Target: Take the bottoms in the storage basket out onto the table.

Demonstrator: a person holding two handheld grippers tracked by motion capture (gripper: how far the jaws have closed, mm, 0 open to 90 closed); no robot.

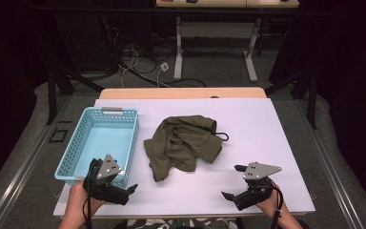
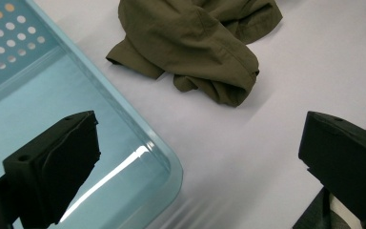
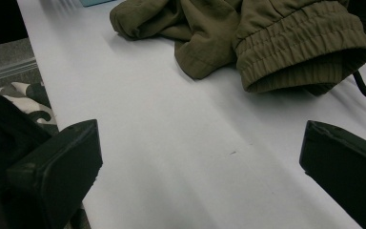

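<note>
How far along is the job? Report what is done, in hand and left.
Done: nothing yet; the garment lies crumpled on the table, and the basket holds nothing. In hand: both jaws are open and hold nothing; the left hand-held gripper hovers by the basket's near corner, the right hand-held gripper near the front edge. Left: probably gripping the garment and handling it.

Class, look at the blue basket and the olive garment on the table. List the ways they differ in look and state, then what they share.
The blue basket is rigid, with perforated walls; the olive garment is soft and crumpled.
The basket stands open and holds nothing; the garment lies in a loose heap with a black cord trailing out.
The basket sits beside the left claw; the garment lies mid-table.
Both rest on the white table, untouched by either claw.
</note>
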